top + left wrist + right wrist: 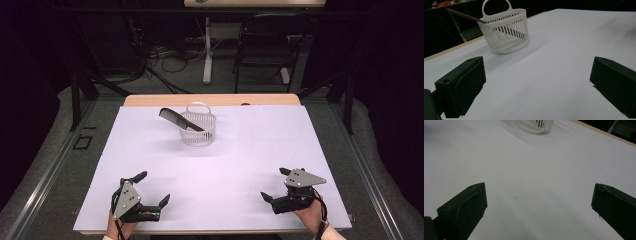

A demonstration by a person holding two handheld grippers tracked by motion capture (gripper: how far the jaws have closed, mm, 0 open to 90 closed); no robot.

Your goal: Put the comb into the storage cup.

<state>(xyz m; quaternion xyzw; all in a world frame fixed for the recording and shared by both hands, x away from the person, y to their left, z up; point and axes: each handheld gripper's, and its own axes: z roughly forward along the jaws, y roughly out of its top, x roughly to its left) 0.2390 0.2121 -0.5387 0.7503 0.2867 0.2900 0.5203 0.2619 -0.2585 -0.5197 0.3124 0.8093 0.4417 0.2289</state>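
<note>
In the high view, the white slotted plastic basket with a loop handle (pixel 198 130) stands in the upper middle of the frame, on the white table cover (pixel 250 150). A long black plastic comb (pixel 180 119) leans inside it, with its free end pointing to the upper left (it passes over the rim). The left gripper (pixel 152 189) rests at the lower left, its jaws wide apart and holding nothing. The right gripper (pixel 274 184) is at the lower right, its jaws also apart and empty. Both are well apart from the basket.

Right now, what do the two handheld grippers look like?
Both match: the left gripper and right gripper have black bodies with two blocky black jaws, each topped by a grey three-cornered plate with small dark dots. A thin dark cable trails from each.
</note>
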